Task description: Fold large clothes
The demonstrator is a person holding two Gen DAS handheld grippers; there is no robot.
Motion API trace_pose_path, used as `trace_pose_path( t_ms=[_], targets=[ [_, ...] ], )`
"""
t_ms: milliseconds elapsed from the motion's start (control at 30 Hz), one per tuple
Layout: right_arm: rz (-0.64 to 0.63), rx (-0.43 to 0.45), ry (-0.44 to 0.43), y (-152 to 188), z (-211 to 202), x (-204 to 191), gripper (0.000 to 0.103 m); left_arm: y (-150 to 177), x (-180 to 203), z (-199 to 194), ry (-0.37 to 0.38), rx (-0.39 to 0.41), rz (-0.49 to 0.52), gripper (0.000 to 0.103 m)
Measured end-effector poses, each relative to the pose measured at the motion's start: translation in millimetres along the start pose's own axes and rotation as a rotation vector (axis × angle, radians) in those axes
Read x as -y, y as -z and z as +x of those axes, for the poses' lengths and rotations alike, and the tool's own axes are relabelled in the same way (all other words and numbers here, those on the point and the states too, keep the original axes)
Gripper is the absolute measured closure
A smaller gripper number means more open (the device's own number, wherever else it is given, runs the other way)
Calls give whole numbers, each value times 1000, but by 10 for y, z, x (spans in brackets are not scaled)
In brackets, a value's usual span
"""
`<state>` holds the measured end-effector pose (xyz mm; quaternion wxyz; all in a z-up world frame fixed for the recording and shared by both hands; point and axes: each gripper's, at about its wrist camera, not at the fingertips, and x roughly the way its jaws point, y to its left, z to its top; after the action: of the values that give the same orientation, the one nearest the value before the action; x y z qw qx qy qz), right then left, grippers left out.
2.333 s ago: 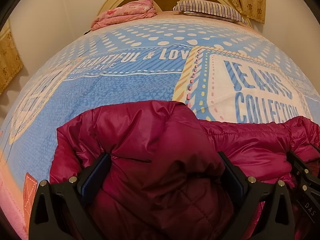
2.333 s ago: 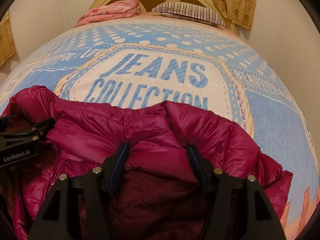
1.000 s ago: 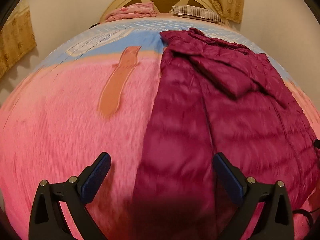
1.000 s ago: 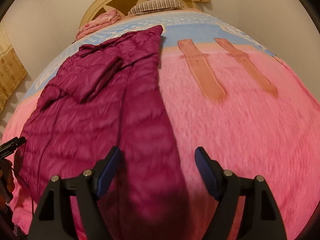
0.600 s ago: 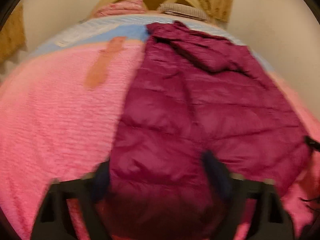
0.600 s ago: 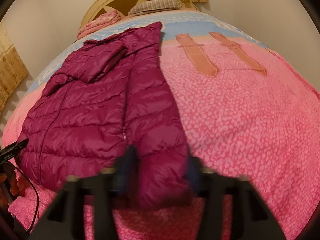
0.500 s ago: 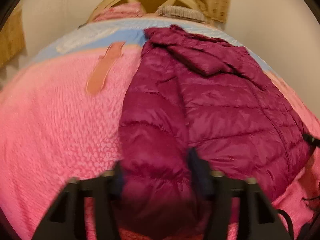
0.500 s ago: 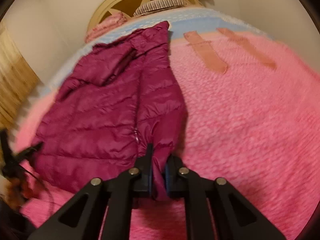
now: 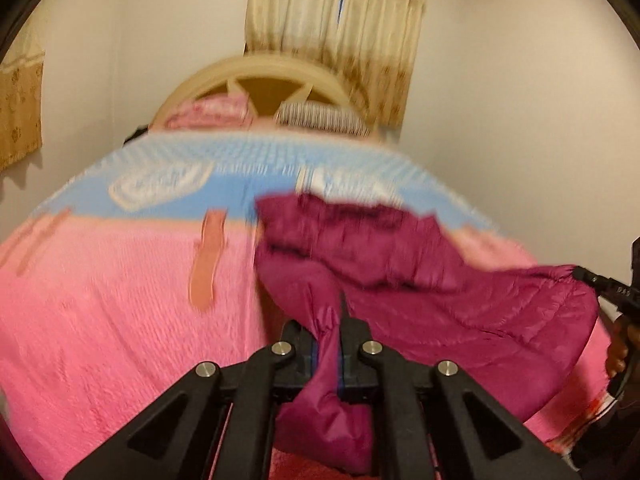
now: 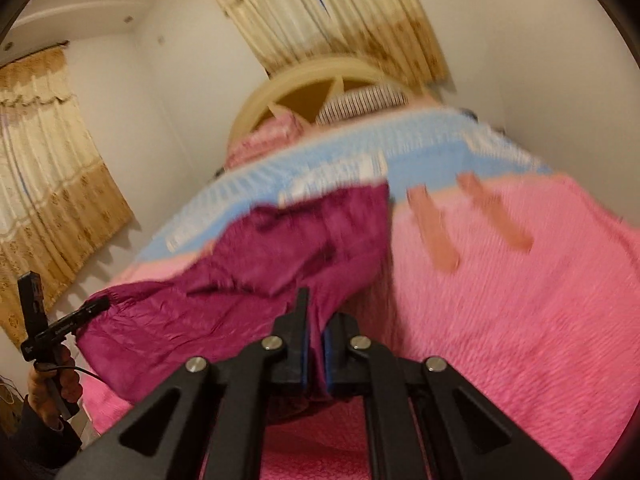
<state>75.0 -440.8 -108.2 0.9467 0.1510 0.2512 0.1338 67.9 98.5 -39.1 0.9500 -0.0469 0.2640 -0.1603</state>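
Observation:
A magenta puffer jacket [image 9: 432, 292] lies along the bed, its near hem lifted off the pink blanket. My left gripper [image 9: 335, 344] is shut on the hem's left corner. My right gripper [image 10: 316, 344] is shut on the hem's right corner; the jacket [image 10: 256, 264] stretches between the two. The right gripper also shows at the right edge of the left wrist view [image 9: 600, 280], and the left gripper at the left edge of the right wrist view [image 10: 80, 312]. The collar end rests further up the bed. Both views are motion-blurred.
The bed has a pink blanket [image 9: 100, 312] near me and a blue patterned cover [image 9: 248, 160] further up. A pink folded cloth [image 9: 212, 112] and a striped pillow [image 9: 320, 118] lie by the cream headboard [image 9: 272, 76]. Curtains hang behind and at the left wall [image 10: 44, 184].
Both grippers have closed on the jacket's near hem corners and lifted it off the blanket. The cameras have tilted upward, showing more wall and curtain.

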Motion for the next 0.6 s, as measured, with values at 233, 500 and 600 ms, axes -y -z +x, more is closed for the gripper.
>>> trace_pose_path(
  t_ms=[233, 500, 600],
  targets=[
    [-68, 106, 38, -531, 102, -64, 96, -513, 1, 324, -25, 66, 42, 98],
    [-34, 89, 110, -1167, 1319, 141, 97, -880, -254, 1540, -111, 3, 27, 96],
    [-59, 77, 141, -1280, 1674, 194, 97, -967, -344, 1873, -148, -10, 27, 94]
  ],
)
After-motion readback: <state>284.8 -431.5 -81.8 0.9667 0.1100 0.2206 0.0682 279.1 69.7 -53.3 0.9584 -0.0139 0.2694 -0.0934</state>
